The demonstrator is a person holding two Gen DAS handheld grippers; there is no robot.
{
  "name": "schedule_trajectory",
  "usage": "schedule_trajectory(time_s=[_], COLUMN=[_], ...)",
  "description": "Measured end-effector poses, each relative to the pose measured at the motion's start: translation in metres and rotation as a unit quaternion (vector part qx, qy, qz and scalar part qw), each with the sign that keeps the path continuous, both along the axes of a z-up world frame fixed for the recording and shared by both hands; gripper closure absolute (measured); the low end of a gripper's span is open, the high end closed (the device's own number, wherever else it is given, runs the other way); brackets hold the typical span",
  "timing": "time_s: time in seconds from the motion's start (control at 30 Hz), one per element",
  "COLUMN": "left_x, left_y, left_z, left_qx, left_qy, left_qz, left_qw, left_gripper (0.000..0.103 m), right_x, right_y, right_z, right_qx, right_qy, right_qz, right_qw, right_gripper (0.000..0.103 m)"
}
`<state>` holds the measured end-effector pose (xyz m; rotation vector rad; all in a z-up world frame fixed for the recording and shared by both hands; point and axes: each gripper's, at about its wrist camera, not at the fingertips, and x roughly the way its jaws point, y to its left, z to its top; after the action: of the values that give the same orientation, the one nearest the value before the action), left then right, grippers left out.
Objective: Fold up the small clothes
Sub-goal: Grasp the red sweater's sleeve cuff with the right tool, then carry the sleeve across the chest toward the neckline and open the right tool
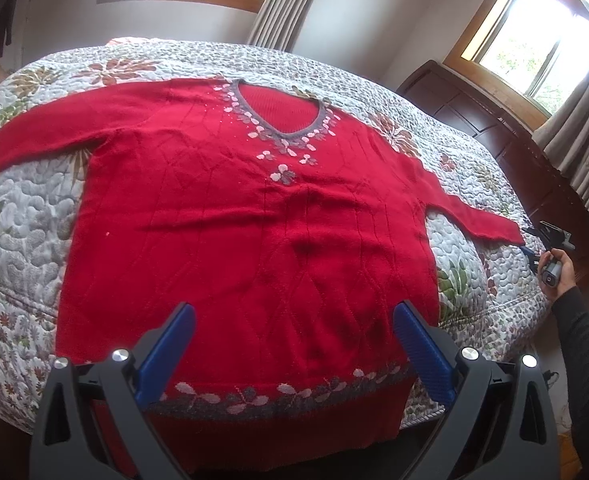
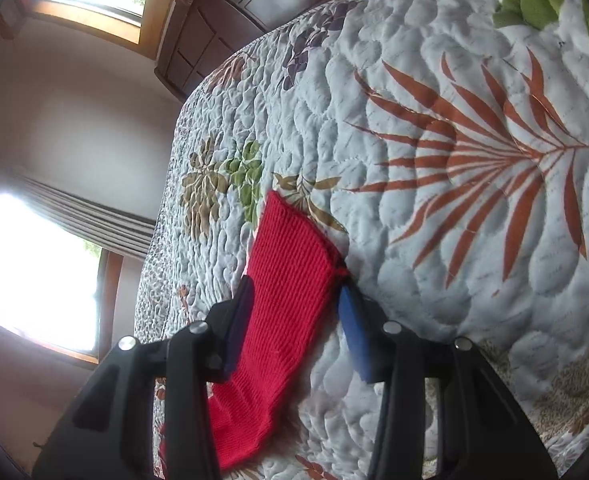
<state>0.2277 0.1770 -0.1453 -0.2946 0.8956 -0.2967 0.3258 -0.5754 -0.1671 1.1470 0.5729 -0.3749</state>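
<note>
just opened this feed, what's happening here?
A person with a handheld gripper in each hand is starting to fold a red sweater laid flat, front up, on a floral quilt. The right gripper is open, its fingers straddling the cuff of one sleeve, not yet closed. The left gripper is open over the sweater's hem, holding nothing. Both sleeves are spread out; no fold made yet.

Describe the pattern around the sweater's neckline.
A grey V-neck band edged with pink and grey petal motifs, on the red sweater; clearest in the left wrist view.
</note>
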Motion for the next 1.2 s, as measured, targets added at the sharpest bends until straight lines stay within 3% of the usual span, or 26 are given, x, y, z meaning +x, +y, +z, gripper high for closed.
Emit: schedule_trajectory(time_s=[0.17, 0.2, 0.23, 0.37, 0.47, 0.57, 0.83, 1.2], left_x=[-0.001, -0.001, -0.001, -0.006, -0.014, -0.015, -0.027, -0.040], left_y=[0.009, 0.012, 0.015, 0.026, 0.032, 0.035, 0.054, 0.089], left_z=[-0.004, -0.005, -0.005, -0.005, -0.003, -0.004, 0.004, 0.015], left_qx=[0.003, 0.003, 0.002, 0.003, 0.009, 0.017, -0.005, -0.035], left_qy=[0.004, 0.006, 0.008, -0.001, -0.036, -0.034, -0.036, -0.047], left_qz=[0.008, 0.011, 0.014, 0.021, 0.017, 0.005, 0.010, 0.032], left_qw=[1.0000, 0.9999, 0.9999, 0.9998, 0.9992, 0.9993, 0.9993, 0.9978], left_gripper=[0.004, 0.004, 0.004, 0.004, 0.004, 0.004, 0.004, 0.004], right_x=[0.017, 0.020, 0.025, 0.028, 0.035, 0.045, 0.069, 0.093], right_y=[-0.003, -0.004, -0.005, 0.006, 0.027, 0.056, 0.140, 0.266], right_z=[0.000, 0.000, 0.000, 0.019, 0.048, 0.082, 0.158, 0.215], right_qx=[-0.024, -0.029, -0.031, -0.068, -0.104, -0.145, -0.232, -0.302], right_qy=[0.025, 0.031, 0.037, 0.029, 0.014, -0.002, -0.032, -0.062], right_qz=[0.008, 0.012, 0.017, 0.032, 0.058, 0.088, 0.154, 0.239], right_qw=[0.999, 0.999, 0.999, 0.997, 0.993, 0.986, 0.960, 0.921], right_gripper=[0.081, 0.094, 0.099, 0.099, 0.099, 0.099, 0.099, 0.099])
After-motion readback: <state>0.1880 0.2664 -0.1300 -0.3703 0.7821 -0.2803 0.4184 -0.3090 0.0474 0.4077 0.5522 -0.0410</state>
